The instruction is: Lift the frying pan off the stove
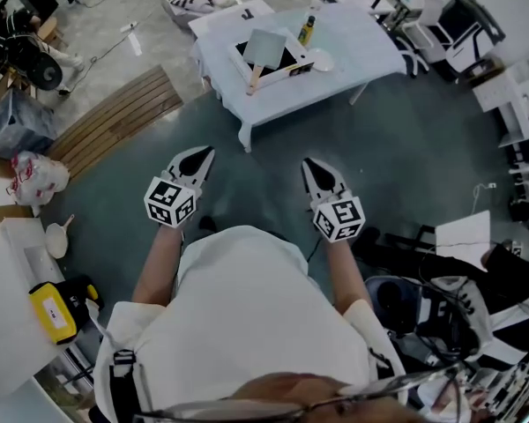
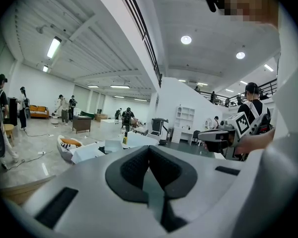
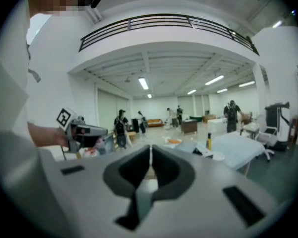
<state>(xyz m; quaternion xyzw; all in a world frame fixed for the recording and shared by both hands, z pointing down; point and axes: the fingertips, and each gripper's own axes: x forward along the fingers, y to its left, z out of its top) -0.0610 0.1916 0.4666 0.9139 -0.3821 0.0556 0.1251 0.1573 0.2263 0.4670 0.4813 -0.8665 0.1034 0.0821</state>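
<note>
White table [image 1: 353,60], one, with one stove [image 1: 293,66] on top. One frying pan [image 1: 264,49] sitting on that stove. Left gripper [image 1: 204,153] and right gripper [image 1: 309,164], well back over dark floor [image 1: 406,148], jaws squeezed together, empty. One bowl [image 1: 321,59], one yellow bottle [image 1: 307,30] beside the stove.

Pale grey on the flat square metal frying pan [image 1: 266,48], light wood-brown along its handle. Black on the flat stove top [image 1: 291,58], white around its frame. Bluish white over the cloth-covered table [image 1: 353,51]. Yellow on the slim plastic bottle [image 1: 307,30]. White with black inner faces on the left claw [image 1: 198,159] and right claw [image 1: 316,173]; black-and-white square patterns on both cubes. Dull teal-grey across the smooth floor [image 1: 406,139]. Brown stripes of slats on the wooden platform [image 1: 115,113].
</note>
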